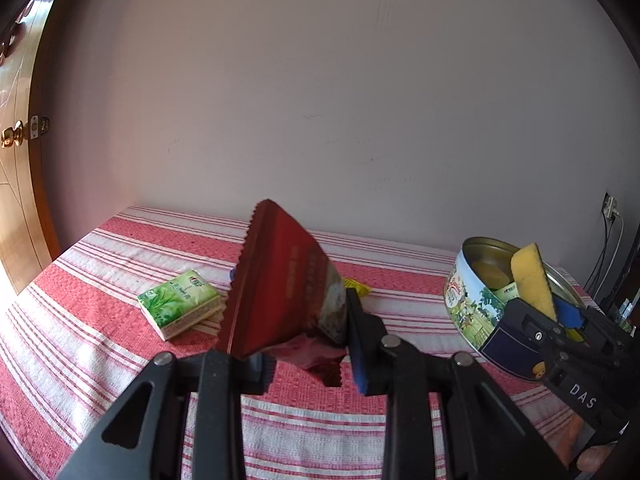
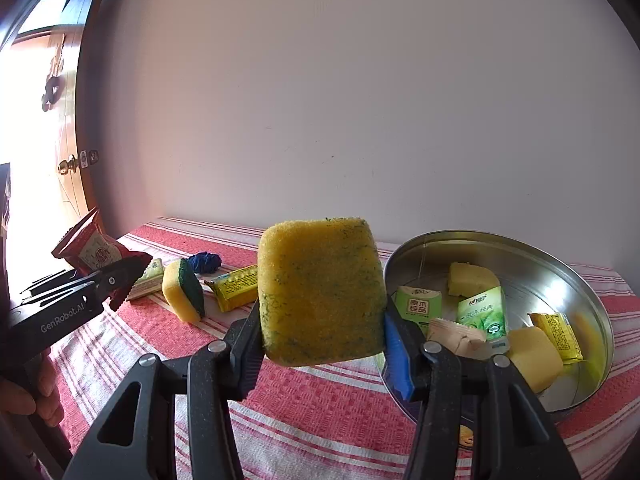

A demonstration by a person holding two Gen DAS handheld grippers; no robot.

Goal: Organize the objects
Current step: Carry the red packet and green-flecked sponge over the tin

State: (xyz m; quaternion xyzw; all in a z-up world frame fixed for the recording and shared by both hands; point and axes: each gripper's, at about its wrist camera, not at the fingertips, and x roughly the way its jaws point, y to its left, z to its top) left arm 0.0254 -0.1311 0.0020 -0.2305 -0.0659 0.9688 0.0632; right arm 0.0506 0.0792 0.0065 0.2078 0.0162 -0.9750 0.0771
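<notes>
Red snack packet [image 1: 280, 280] is clamped between the closed jaws of the left gripper [image 1: 308, 364], lifted above a red-and-white striped tablecloth [image 1: 320, 420]. Right gripper [image 2: 320, 356] squeezes a yellow sponge [image 2: 320, 292] just left of a round metal tin [image 2: 560, 280] holding small packets. A green tissue pack [image 1: 180, 304] lies on the cloth, far left.

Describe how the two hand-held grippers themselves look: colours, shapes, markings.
Both are black plastic. The left hand-held gripper and the right hand-held gripper have triangular cut-out arms, silver pivot pins and blue pads on the fingers. One body reads "GenRobot.AI"; the other shows "DAS".
</notes>
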